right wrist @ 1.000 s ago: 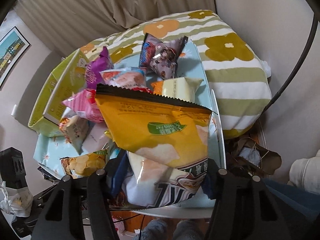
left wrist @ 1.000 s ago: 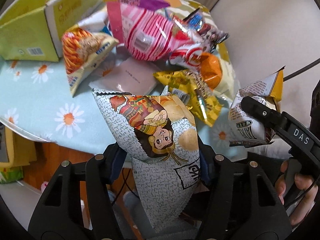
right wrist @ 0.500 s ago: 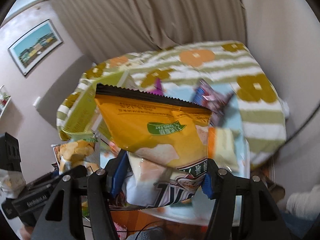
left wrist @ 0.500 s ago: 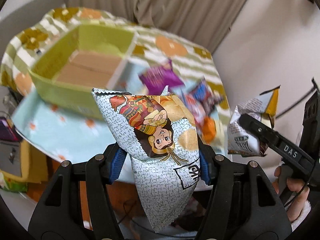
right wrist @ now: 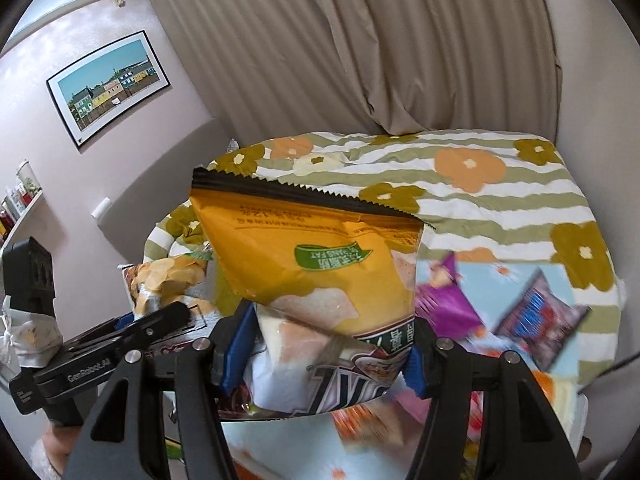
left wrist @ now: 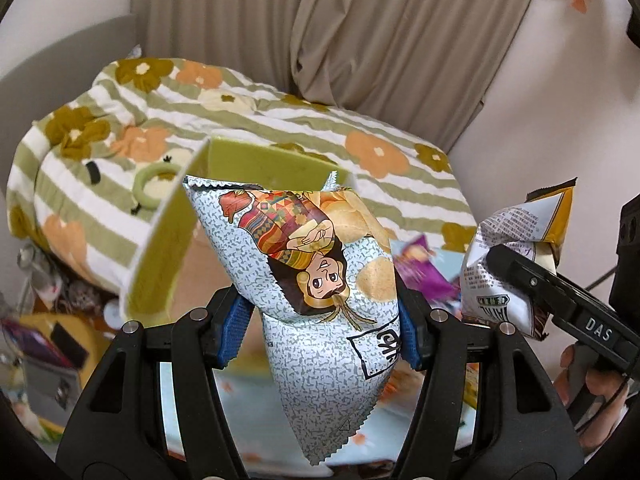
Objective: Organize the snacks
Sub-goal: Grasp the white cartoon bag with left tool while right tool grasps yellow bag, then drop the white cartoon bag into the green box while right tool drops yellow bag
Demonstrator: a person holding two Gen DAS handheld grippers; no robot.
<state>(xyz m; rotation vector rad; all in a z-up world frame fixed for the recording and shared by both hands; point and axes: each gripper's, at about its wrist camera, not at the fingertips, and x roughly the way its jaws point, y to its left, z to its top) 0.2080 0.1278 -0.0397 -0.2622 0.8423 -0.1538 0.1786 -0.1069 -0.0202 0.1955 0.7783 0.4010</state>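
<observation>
My left gripper (left wrist: 326,330) is shut on a grey speckled chip bag (left wrist: 320,300) with a cartoon figure, held up in front of an open yellow-green box (left wrist: 168,232). My right gripper (right wrist: 320,360) is shut on a yellow snack bag (right wrist: 320,264) with a black serrated top edge. In the left wrist view the right gripper (left wrist: 520,276) and its yellow snack bag (left wrist: 516,252) appear at the right, with a hand (left wrist: 596,392) below. The right wrist view shows the left gripper (right wrist: 140,332) and its chip bag (right wrist: 168,280) at lower left.
A purple snack bag (right wrist: 448,300) and a dark blue-red one (right wrist: 540,316) lie on the daisy-print tablecloth (right wrist: 280,452), with more blurred snacks near its right edge. Behind is a bed with a striped flowered quilt (left wrist: 240,112), then beige curtains (right wrist: 400,48).
Both grippers rose with their bags and tilted up. The snack pile dropped out of the left wrist view and the open box now sits behind the chip bag. The grips are unchanged.
</observation>
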